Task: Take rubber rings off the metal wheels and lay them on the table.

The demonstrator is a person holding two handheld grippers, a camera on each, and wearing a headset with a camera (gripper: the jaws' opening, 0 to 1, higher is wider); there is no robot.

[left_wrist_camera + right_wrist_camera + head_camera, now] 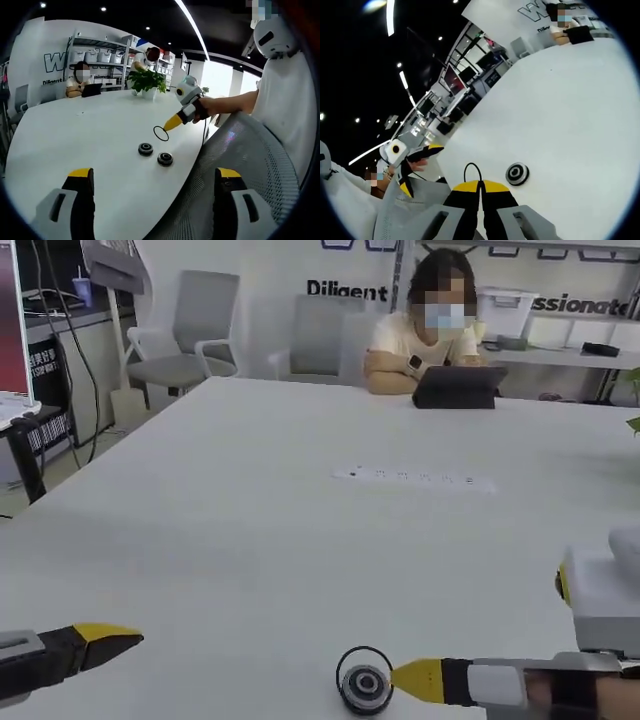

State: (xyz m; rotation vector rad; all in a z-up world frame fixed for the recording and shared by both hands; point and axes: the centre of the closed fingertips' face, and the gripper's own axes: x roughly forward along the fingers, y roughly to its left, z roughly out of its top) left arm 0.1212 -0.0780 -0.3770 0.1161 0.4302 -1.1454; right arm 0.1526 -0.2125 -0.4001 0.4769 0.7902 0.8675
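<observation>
Two metal wheels [145, 149] sit by the near edge of the counter [300, 540] | right gripper [480, 186] jaws together, pinching a rubber ring [472, 172] just beside one wheel | left gripper [154, 175] jaws apart, empty | we judge the risk: on release the springy ring may bounce off that edge or snag a wheel.

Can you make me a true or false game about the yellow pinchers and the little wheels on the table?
1. The right gripper pinches a rubber ring. True.
2. The left gripper is shut. False: its fingers stand wide apart, holding nothing.
3. Two metal wheels sit on the table. True.
4. The plant stands right beside the wheels. False: it stands far off, at the table's far end.
</observation>
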